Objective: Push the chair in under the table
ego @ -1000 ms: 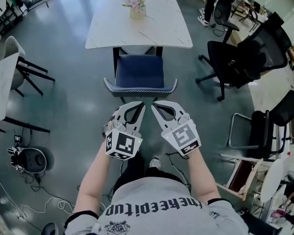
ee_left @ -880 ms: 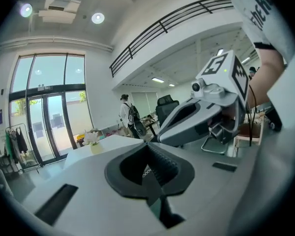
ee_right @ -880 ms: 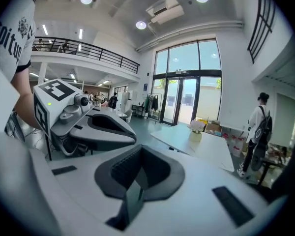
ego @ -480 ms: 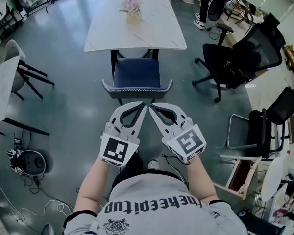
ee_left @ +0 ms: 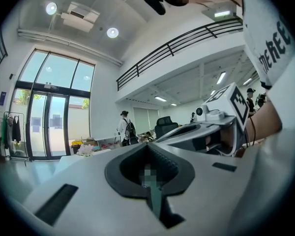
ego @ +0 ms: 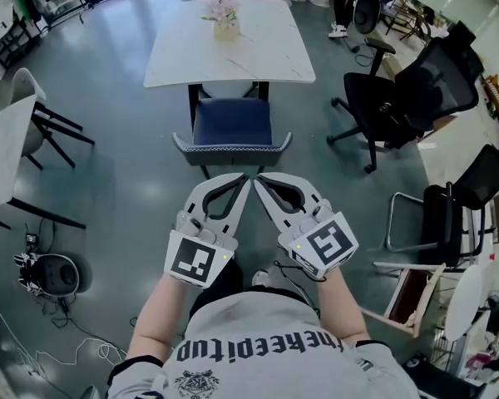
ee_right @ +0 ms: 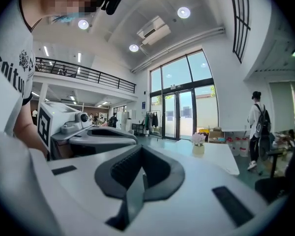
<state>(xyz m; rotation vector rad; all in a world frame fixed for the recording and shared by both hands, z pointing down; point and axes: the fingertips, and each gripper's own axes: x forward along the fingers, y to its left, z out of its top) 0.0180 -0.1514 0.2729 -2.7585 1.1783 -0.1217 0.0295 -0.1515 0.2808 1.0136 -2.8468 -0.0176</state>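
Observation:
A chair with a blue seat (ego: 231, 123) and a grey backrest (ego: 231, 144) stands at the near edge of the white marble table (ego: 258, 52), its front tucked just under the top. A vase of flowers (ego: 224, 15) stands on the table's far side. My left gripper (ego: 246, 178) and right gripper (ego: 259, 178) are held side by side, tips nearly touching, a short way on my side of the backrest and apart from it. Both are shut and hold nothing. The left gripper view shows its shut jaws (ee_left: 148, 145) pointing level, as does the right gripper view (ee_right: 141, 150).
Black office chairs (ego: 416, 98) stand to the right of the table, another dark chair (ego: 461, 202) nearer me. A second white table (ego: 0, 140) with a chair (ego: 25, 81) is at the left. A round device with cables (ego: 50, 273) lies on the floor. A person with a backpack (ee_right: 258, 127) stands far off.
Both grippers have risen toward the head camera, still shut and side by side. The chair and table have not moved.

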